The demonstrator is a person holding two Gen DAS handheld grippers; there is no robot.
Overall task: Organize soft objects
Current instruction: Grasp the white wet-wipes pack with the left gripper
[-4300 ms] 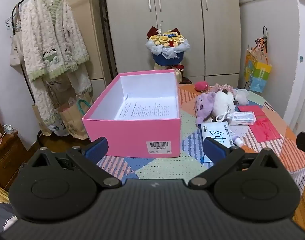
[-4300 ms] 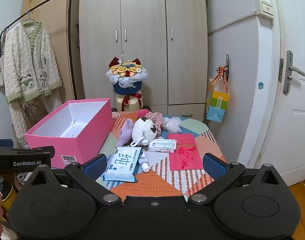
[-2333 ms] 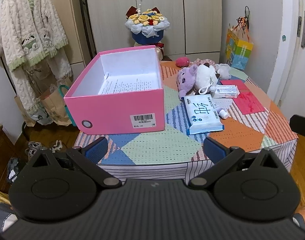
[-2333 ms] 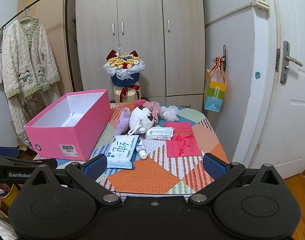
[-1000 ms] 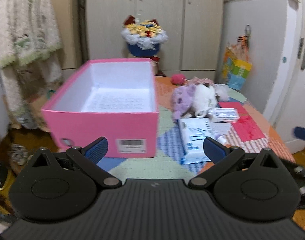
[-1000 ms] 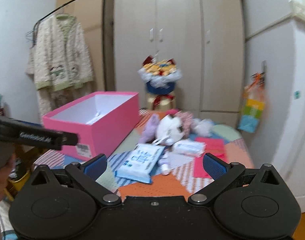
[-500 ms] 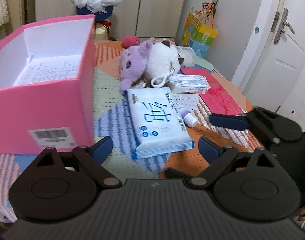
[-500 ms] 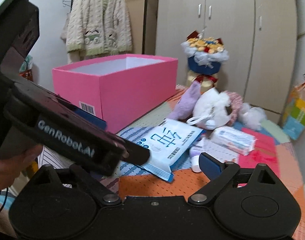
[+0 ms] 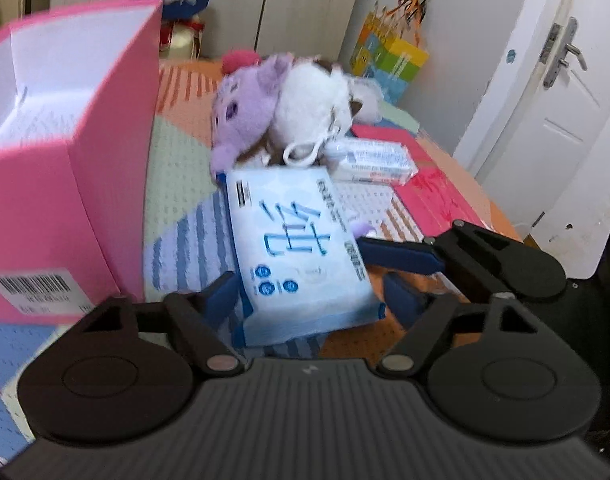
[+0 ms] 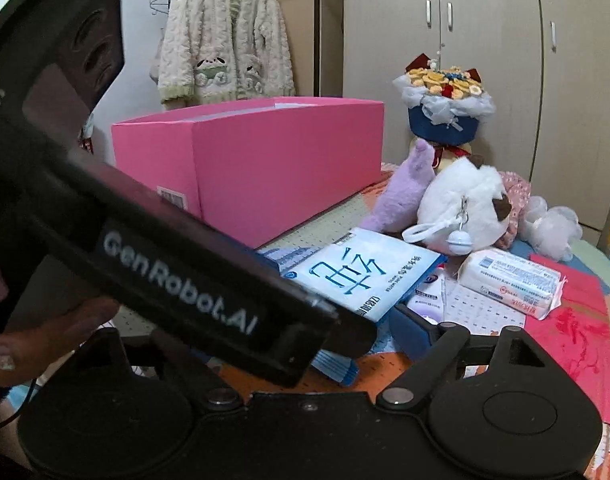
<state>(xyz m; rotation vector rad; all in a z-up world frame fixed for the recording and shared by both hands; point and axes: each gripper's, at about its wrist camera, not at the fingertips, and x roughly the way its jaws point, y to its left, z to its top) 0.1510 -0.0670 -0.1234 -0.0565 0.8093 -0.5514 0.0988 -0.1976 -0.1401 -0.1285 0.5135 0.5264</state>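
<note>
1. closing my left claw (image 9: pixel 311 294) around the blue wipes pack (image 9: pixel 297 252), lying just beside the pink box (image 9: pixel 65 200); pads not yet pressing.
2. right claw (image 9: pixel 389 266) half open at its far edge, closing too.
3. pack looks light, squashy, slippery film; grip the long sides mid-length.

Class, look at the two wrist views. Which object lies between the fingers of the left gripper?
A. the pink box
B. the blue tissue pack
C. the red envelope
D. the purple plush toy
B: the blue tissue pack lies between the fingers of the left gripper, its near end in the gap.
</note>
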